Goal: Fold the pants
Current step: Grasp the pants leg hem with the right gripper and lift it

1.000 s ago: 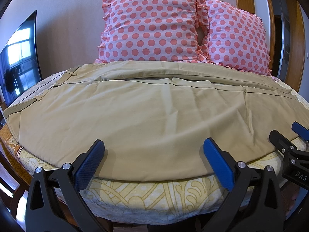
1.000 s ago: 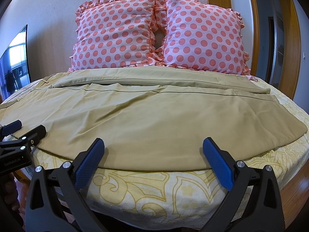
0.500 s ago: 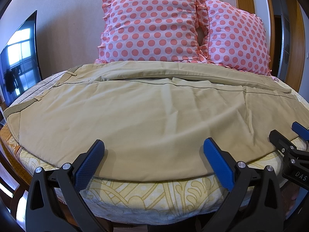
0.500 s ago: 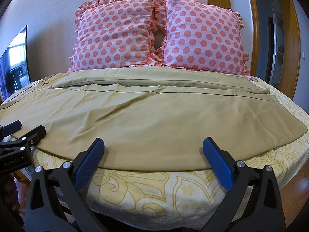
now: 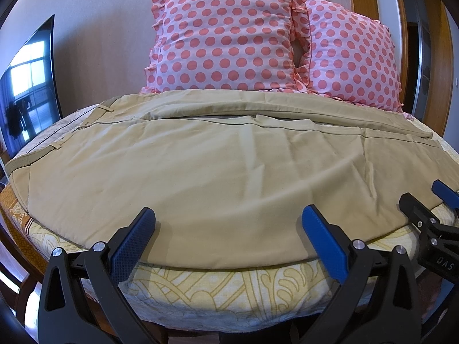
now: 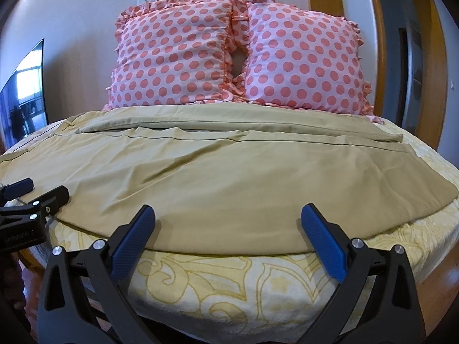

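Tan pants (image 5: 215, 172) lie spread flat across the bed, waistband at the left, legs running right; they also show in the right wrist view (image 6: 229, 177). My left gripper (image 5: 229, 218) is open and empty, hovering at the pants' near edge by the front of the bed. My right gripper (image 6: 229, 218) is open and empty at the same near edge, farther right. The right gripper shows at the right of the left wrist view (image 5: 424, 203); the left gripper shows at the left of the right wrist view (image 6: 37, 192).
Two pink polka-dot pillows (image 5: 229, 43) (image 6: 301, 63) lean on the wall behind the pants. The bed (image 6: 229, 281) has a yellow patterned cover. A dark TV screen (image 5: 28, 86) stands at the left. A wooden door frame (image 6: 381, 43) is at the right.
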